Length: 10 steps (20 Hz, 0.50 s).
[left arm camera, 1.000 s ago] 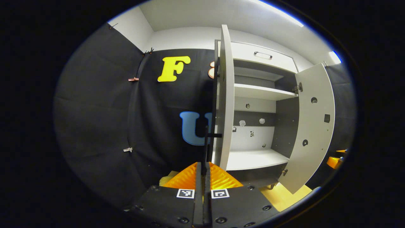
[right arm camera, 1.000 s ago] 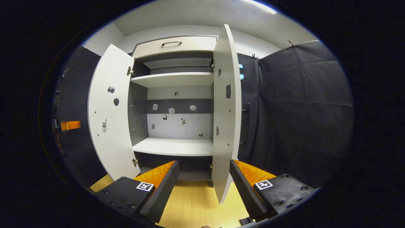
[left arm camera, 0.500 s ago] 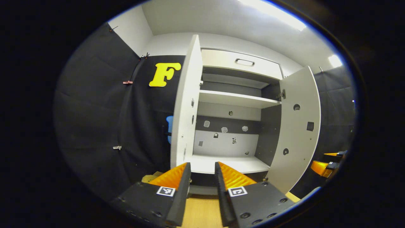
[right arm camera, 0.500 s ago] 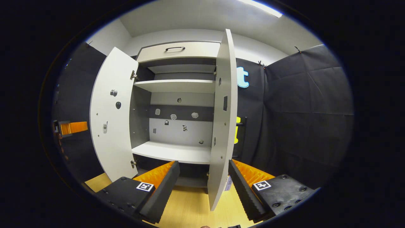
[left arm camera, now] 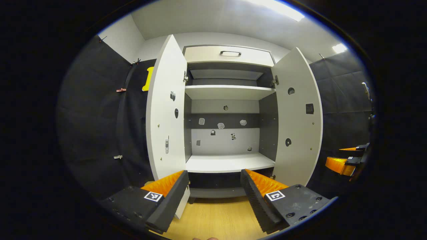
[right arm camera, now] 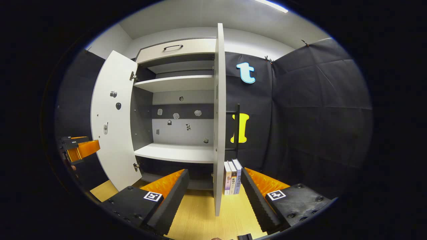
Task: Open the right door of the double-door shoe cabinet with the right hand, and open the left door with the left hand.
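Left gripper view: the white double-door shoe cabinet (left arm camera: pixel 227 133) stands at centre, its left door (left arm camera: pixel 166 116) swung out at 9 o'clock and its right door (left arm camera: pixel 298 123) at 3 o'clock. The orange-and-black left gripper (left arm camera: pixel 213 186), at 6 o'clock, gapes wide and holds nothing. The right gripper (left arm camera: pixel 347 160) shows small at 3 o'clock; its state is unclear there.

Right gripper view: the right gripper (right arm camera: pixel 215 186) is spread wide and empty, astride the door's lower edge, apparently without contact. Three upright books (right arm camera: pixel 232 176) stand just beside that door on the pale wooden floor (right arm camera: pixel 200 220).
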### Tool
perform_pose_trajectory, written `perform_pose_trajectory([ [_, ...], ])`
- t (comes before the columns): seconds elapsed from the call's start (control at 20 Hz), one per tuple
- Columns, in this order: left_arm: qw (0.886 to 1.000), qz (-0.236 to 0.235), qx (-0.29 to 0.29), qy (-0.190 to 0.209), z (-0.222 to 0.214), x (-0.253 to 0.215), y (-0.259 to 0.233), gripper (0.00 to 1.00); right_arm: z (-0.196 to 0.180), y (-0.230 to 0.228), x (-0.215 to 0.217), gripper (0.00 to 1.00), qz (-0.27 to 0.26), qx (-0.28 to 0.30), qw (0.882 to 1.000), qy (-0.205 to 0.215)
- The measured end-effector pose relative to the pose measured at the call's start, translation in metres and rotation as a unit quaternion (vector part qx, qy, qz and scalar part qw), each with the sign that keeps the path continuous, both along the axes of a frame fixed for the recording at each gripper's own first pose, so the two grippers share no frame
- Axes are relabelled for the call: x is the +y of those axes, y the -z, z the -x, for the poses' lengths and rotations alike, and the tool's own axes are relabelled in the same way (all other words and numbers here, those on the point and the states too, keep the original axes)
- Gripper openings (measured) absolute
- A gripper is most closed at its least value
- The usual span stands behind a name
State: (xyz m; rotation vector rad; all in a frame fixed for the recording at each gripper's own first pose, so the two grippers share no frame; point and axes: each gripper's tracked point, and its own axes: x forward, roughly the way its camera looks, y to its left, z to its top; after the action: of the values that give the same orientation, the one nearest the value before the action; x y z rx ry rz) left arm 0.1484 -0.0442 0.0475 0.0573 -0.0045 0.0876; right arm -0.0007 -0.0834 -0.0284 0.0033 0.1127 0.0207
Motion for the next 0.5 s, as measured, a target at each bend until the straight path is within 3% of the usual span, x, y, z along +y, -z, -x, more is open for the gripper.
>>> perform_pose_trajectory([
  [0.2, 1.0, 0.015, 0.0, 0.006, 0.001, -0.009, 0.003, 0.96, -0.001, -0.017, -0.003, 0.98, -0.028, -0.029, 0.999, 0.006],
  [0.5, 1.0, 0.011, -0.012, -0.015, 0.001, -0.002, 0.002, 0.96, 0.006, -0.01, 0.006, 0.98, -0.019, -0.034, 0.999, -0.007],
])
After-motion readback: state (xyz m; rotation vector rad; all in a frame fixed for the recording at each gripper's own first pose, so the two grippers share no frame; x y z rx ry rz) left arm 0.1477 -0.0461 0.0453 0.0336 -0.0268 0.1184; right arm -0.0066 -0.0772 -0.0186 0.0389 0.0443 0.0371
